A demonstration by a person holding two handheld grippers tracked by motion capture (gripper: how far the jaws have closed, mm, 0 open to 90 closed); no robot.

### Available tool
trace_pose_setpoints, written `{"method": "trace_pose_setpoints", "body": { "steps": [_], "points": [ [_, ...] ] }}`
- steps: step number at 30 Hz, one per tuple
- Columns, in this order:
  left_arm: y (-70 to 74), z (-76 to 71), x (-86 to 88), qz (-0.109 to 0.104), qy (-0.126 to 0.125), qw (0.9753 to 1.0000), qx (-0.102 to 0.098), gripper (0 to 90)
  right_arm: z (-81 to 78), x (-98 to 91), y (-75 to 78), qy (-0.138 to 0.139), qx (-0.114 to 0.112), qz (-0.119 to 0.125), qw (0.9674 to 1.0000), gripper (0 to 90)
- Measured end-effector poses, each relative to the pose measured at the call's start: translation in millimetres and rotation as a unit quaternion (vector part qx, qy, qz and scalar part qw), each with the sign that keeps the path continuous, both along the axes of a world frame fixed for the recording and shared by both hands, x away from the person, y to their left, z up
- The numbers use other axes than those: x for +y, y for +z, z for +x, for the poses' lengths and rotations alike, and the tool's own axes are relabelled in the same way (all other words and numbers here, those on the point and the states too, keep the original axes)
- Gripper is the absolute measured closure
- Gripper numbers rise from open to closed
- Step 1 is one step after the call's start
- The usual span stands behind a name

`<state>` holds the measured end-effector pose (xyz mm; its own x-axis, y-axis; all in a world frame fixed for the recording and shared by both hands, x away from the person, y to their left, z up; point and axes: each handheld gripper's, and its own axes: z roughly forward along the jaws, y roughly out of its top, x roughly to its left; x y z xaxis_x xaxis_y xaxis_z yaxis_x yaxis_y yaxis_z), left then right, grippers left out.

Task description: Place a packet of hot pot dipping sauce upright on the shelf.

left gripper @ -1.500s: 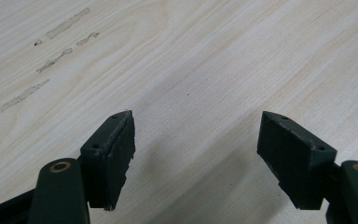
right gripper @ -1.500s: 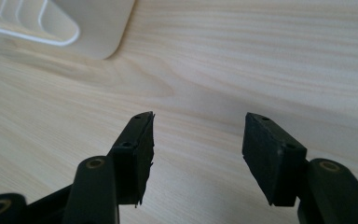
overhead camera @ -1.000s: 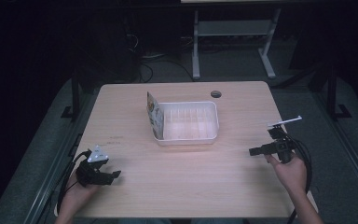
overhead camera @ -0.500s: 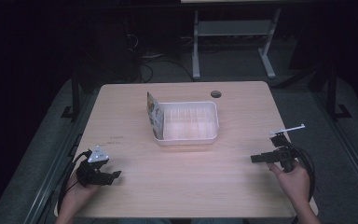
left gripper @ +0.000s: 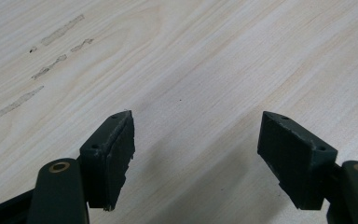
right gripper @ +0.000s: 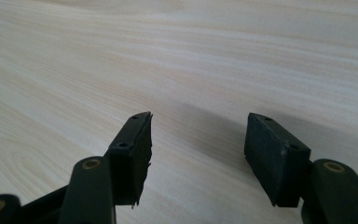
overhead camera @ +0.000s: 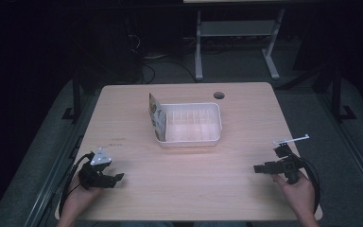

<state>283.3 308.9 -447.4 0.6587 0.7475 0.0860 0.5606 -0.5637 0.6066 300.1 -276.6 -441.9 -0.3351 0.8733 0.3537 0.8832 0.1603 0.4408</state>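
On the pale wooden worktop [overhead camera: 137, 118] a white plastic tray [overhead camera: 191, 124] sat a little beyond the middle, with a printed card [overhead camera: 156, 116] standing upright against its left wall. The left gripper [overhead camera: 116, 178] rested near the front left corner in the person's left hand [overhead camera: 78, 198], well apart from the tray; in the left gripper view its jaws stood wide apart with bare wood between them and nothing held. The right gripper [overhead camera: 256, 168] lay near the front right edge in the right hand [overhead camera: 297, 189], pointing leftward across the worktop, also well away from the tray. In the right gripper view its jaws gaped fairly wide over plain wood grain, gripping nothing. A few faint scuff marks [left gripper: 51, 51] showed on the wood ahead of the left gripper.
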Motion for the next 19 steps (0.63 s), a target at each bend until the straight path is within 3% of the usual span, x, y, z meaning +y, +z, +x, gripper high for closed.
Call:
{"method": "trace_pose_setpoints", "body": {
  "steps": [10,15,19],
  "points": [
    [0.6,-0.5,-4.4,0.002,-0.006,1.0,-0.001,26.8,-16.3,5.3,-4.2,0.013,-0.011,-0.003,0.9999,40.0],
    [0.7,-0.5,-5.9,0.003,-0.01,0.9999,-0.002,26.8,-24.4,9.1,-6.1,0.017,-0.027,-0.002,0.9995,39.2],
    [0.7,0.2,-6.6,0.006,-0.012,0.9999,-0.003,26.8,-30.6,13.2,-7.3,0.024,-0.035,-0.013,0.999,38.2]
  ]
}}
